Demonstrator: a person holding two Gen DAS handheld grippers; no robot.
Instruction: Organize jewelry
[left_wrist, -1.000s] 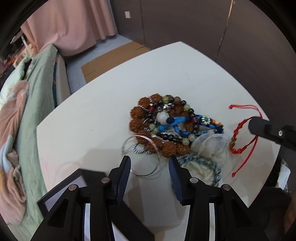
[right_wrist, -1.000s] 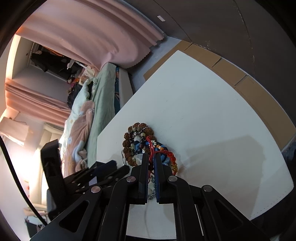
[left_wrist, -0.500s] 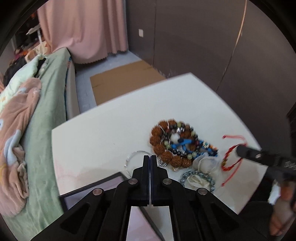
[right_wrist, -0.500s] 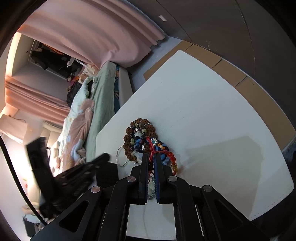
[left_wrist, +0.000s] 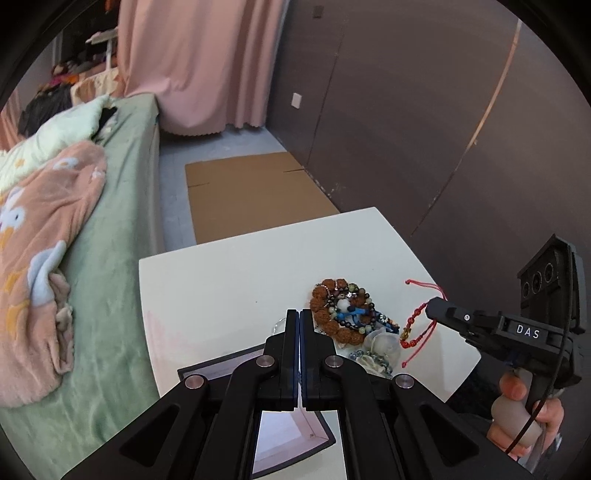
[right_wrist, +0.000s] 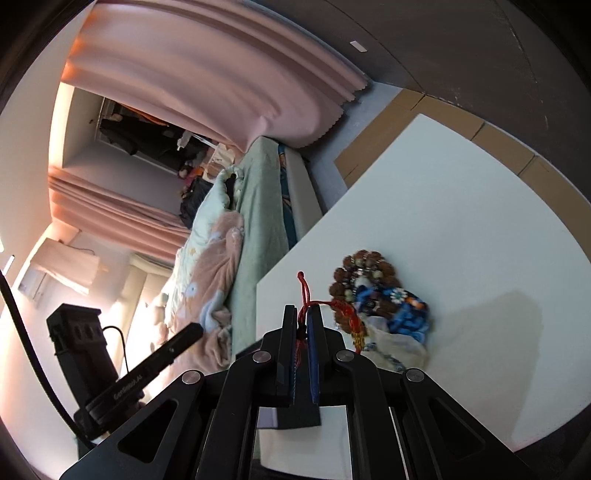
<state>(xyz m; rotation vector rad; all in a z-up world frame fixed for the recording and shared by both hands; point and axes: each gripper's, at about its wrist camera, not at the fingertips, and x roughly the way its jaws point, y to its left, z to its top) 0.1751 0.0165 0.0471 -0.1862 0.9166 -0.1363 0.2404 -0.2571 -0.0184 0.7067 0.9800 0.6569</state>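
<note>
Left hand-held gripper (left_wrist: 299, 314) has lifted away from the jewelry since a second ago and its jaws have snapped closed with nothing between them; the thin silver bangle (left_wrist: 279, 325) stays on the white surface (left_wrist: 229, 280) just left of its tips. Right hand-held gripper (right_wrist: 303, 314) has risen slightly, jaws narrow, pinching the red braided cord bracelet (left_wrist: 419, 321), which hangs from its tips, lower end trailing onto the surface. Pile of brown seed-bead, blue and dark bead bracelets (left_wrist: 345, 314) sits beside it, near the right edge. Black-framed flat tray (left_wrist: 221, 367) lies at the near edge. Green bed (left_wrist: 122, 229) to the left.
</note>
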